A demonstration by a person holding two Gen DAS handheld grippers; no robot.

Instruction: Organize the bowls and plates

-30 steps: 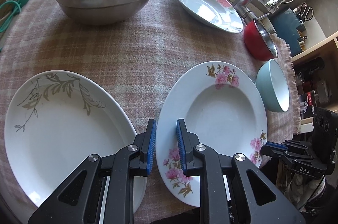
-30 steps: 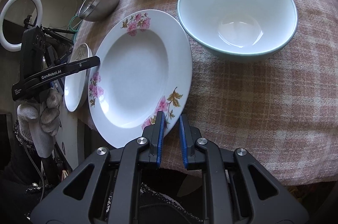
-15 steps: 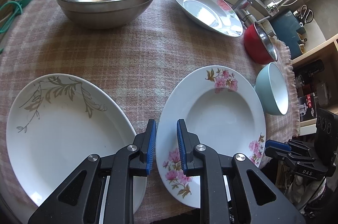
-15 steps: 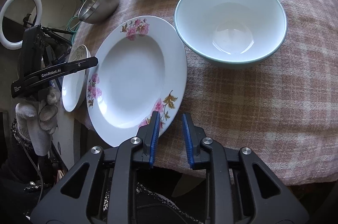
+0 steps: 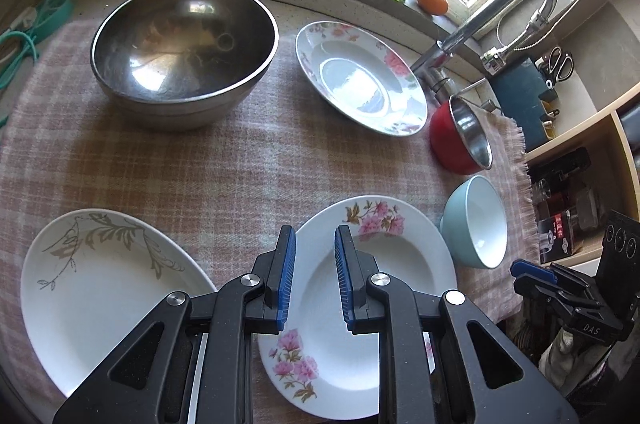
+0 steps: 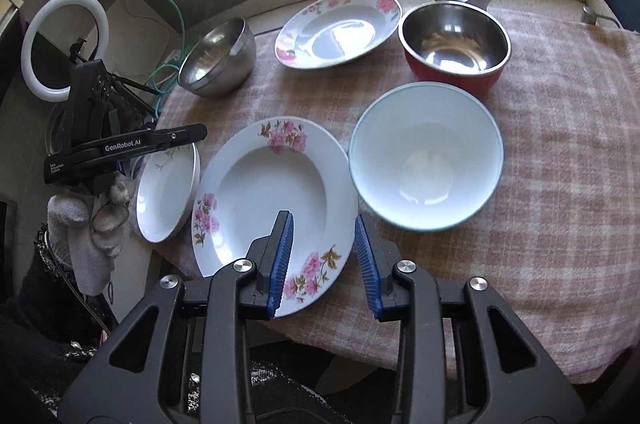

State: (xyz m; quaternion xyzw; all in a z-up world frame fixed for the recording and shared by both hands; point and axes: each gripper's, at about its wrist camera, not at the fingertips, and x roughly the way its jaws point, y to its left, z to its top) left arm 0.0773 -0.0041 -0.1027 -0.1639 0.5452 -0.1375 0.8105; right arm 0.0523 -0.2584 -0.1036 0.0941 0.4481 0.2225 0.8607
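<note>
Leaf-patterned plate (image 6: 166, 191) half behind tongs (image 6: 200, 135)

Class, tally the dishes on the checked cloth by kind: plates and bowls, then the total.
Plates: 3 – leaf-pattern plate, near pink-flower plate, far pink-flower plate.
Bowls: 3 – large steel bowl, red bowl, light blue bowl.
Total: 6

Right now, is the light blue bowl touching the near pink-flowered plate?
Cannot tell. In the right wrist view the light blue bowl and pink-flowered plate rims meet, showing neither gap nor contact plainly.

"GenRobot.AI" runs along the left claw (image 6: 200, 132); "DAS" marks the right claw (image 5: 520, 270)
</note>
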